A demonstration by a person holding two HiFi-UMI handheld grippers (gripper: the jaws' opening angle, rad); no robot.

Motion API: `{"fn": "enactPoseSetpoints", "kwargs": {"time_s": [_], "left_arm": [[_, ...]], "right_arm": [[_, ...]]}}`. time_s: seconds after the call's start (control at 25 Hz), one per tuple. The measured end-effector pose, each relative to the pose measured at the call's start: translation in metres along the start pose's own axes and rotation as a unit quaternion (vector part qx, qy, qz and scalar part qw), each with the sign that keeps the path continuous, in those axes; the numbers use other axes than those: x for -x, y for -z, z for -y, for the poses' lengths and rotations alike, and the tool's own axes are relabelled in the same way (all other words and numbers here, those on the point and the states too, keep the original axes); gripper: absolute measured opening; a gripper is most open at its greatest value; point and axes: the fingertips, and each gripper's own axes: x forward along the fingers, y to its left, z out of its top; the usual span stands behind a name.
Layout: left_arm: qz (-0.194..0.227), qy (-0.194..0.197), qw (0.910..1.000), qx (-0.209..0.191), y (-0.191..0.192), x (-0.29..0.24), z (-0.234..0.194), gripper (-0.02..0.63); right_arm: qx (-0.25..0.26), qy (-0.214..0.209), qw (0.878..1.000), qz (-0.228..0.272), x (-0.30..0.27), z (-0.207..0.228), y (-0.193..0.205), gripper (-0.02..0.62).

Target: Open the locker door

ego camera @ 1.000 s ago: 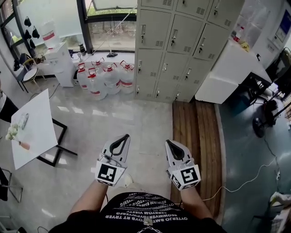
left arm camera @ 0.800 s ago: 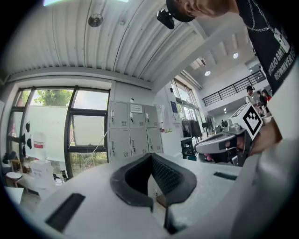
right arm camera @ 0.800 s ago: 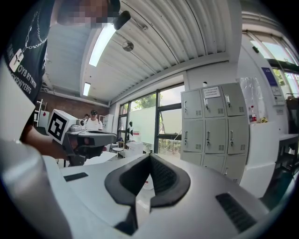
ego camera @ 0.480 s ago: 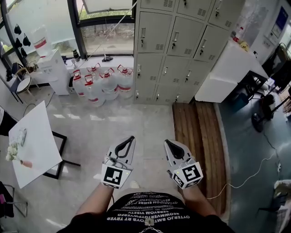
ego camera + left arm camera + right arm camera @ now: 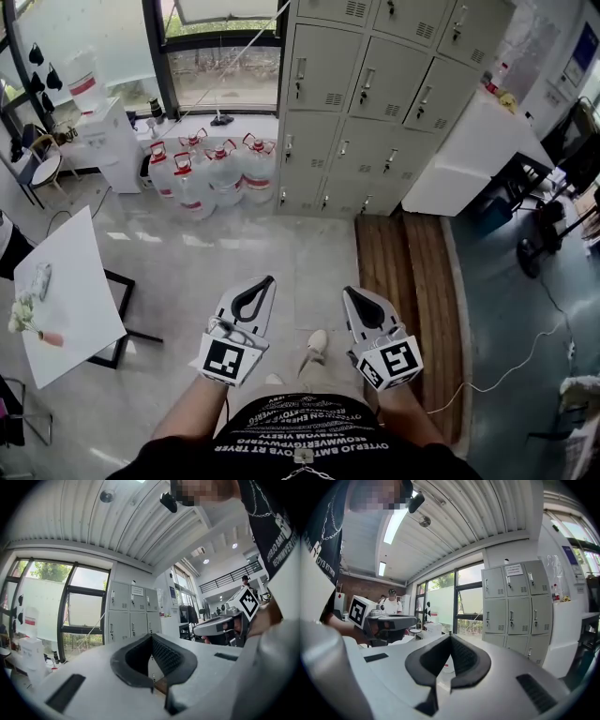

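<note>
A bank of grey lockers [image 5: 375, 103] with all doors closed and small handles stands against the far wall, well ahead of both grippers. My left gripper [image 5: 266, 280] is held low in front of the person's body, jaws shut with nothing between them. My right gripper [image 5: 349, 292] is beside it, also shut and empty. In the left gripper view the lockers [image 5: 131, 616] appear far beyond the closed tips of the left gripper [image 5: 151, 635]. From the right gripper view, the lockers [image 5: 515, 606] stand to the right of the closed right gripper [image 5: 450, 636].
Several water jugs [image 5: 211, 164] stand left of the lockers under the window. A white tilted table [image 5: 70, 291] is at the left. A wooden platform [image 5: 408, 272] lies before the lockers, a white counter [image 5: 469, 150] at the right. A cable [image 5: 525, 361] crosses the floor.
The view has shifted a little towards the lockers, and a shoe now shows between the two grippers. Both grippers stay shut and side by side.
</note>
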Motion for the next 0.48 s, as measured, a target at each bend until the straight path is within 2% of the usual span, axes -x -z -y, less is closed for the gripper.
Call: {"fn": "enactPoseSetpoints", "kwargs": {"time_s": [0.24, 0.48], "left_arm": [[-0.013, -0.014, 0.9997, -0.015, 0.013, -0.005, -0.018, -0.008], [-0.038, -0.036, 0.9986, 0.003, 0.031, -0.026, -0.043, -0.008]], "right_arm": [[-0.007, -0.009, 1.000, -0.006, -0.018, 0.011, 0.011, -0.005], [-0.018, -0.022, 1.000, -0.013, -0.049, 0.032, 0.020, -0.005]]}}
